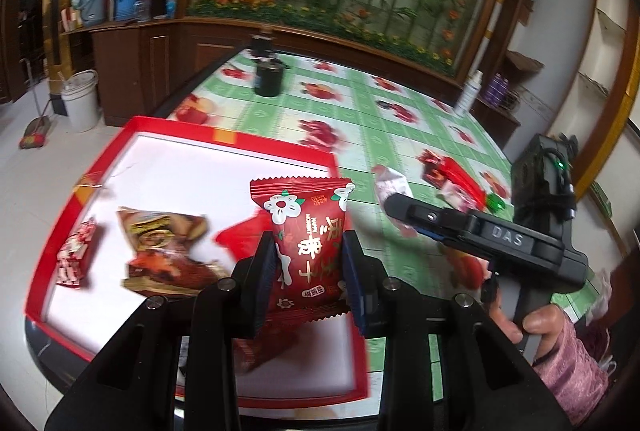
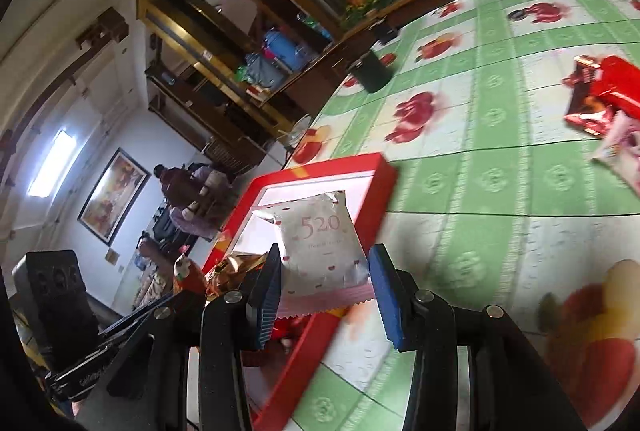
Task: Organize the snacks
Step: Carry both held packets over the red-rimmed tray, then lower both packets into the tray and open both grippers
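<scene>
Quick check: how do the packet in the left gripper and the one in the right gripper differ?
Colour: the red packet has white flowers and gold characters; the white packet has small red specks and "520".
Grip: the left gripper pinches the red packet on both sides; the white packet lies against one pad of the right gripper, with a gap at the other.
Shared: both are sealed, crimped-edge snack packets, held upright at the red tray.
</scene>
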